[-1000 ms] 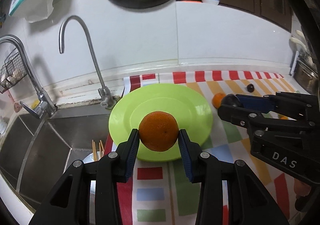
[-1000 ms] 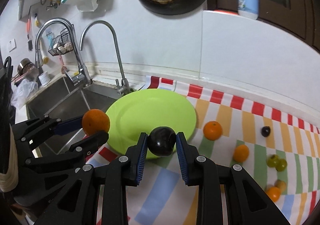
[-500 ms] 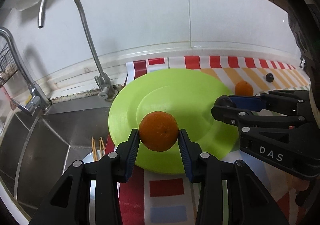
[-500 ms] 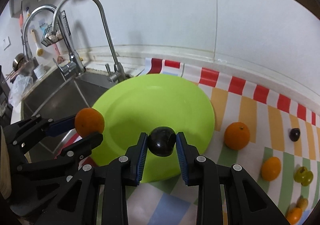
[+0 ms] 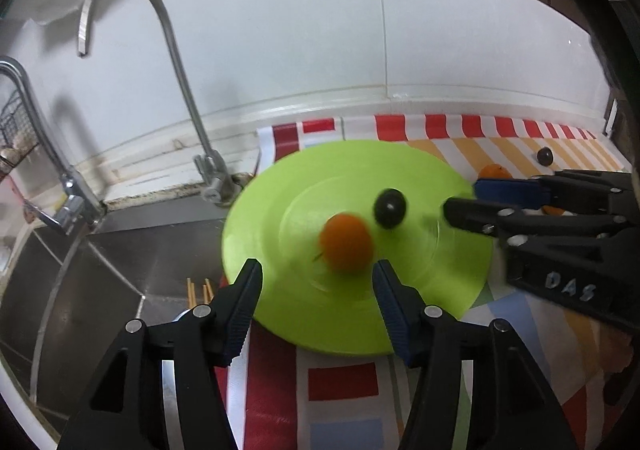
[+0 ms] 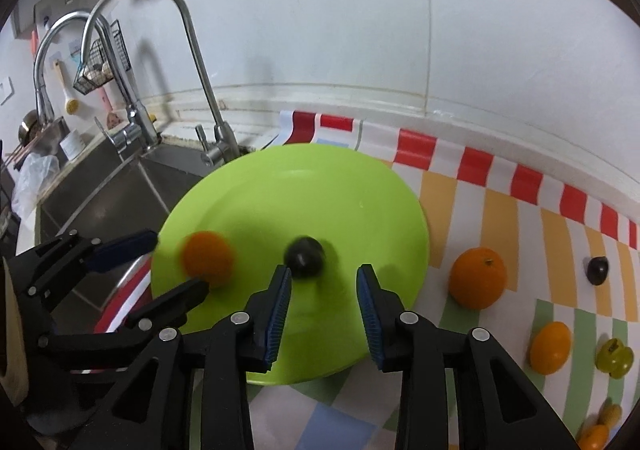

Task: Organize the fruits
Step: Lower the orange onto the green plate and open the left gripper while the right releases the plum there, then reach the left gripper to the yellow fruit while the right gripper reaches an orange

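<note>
Fruits: an orange and a dark plum lie free on the green plate as both the left hand-held gripper and the right hand-held gripper are opening with nothing pinched, while several fruits remain on the worktop.

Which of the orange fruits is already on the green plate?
The blurred orange at the plate's left side, beside the dark plum. The other orange fruits, like the big orange, lie on the striped cloth.

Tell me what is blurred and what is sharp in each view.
Left wrist view: the orange and the dark fruit on the plate are smeared by motion, while the opening left claw stays crisp and the faucet bows from fisheye. Right wrist view: the same two fruits blur, the opening right claw and the orange on the cloth are sharp.
</note>
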The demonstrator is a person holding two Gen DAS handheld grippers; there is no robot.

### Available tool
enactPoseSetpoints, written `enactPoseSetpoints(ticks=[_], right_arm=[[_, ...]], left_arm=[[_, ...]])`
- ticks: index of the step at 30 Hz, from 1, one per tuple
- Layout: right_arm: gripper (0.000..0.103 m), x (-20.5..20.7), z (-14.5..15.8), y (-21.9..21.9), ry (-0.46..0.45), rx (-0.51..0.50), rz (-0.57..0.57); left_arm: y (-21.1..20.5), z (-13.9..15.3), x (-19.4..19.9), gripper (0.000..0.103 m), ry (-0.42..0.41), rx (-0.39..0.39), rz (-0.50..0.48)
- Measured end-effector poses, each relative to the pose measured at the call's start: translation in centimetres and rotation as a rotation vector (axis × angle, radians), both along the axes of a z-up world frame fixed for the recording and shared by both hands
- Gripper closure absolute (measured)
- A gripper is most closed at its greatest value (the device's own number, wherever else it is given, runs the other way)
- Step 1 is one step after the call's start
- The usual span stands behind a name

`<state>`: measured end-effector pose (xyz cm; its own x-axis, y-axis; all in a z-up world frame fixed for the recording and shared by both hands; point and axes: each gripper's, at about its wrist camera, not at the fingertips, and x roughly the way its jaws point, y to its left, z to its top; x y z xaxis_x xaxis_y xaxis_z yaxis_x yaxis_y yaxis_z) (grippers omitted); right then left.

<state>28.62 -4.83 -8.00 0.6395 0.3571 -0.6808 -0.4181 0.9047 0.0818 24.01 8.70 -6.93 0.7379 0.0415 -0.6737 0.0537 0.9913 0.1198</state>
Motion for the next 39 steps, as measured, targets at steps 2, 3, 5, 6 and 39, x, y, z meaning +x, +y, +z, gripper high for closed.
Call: enactPoseSetpoints(ticks=[2, 3, 5, 6, 39], right_arm=[[0.068, -0.7, 0.7, -0.6, -0.021, 0.002, -0.011], [0.068, -1.4, 1.2, -0.9, -0.039, 0.000, -0.018], [0.068, -2.3, 1.9, -1.4, -0.060, -0.006, -0.030], [0.068, -3.1, 2.3, -1.7, -0.071, -0.008, -0.037], [0.042, -17.2, 7.8, -13.0, -0.241, -0.018, -0.278]], left_arm=[[0.0, 0.7, -0.8, 0.046, -0.012, -0.006, 0.006], [-0.1, 1.0, -1.1, 0.046, -0.018, -0.011, 0.009], [-0.2, 1.7, -1.9, 0.043, -0.034, -0.021, 0.017], [-0.3, 2.2, -2.4, 0.043, -0.043, -0.030, 0.020], [-9.2, 8.7, -12.3, 0.014, -0.243, -0.084, -0.112]])
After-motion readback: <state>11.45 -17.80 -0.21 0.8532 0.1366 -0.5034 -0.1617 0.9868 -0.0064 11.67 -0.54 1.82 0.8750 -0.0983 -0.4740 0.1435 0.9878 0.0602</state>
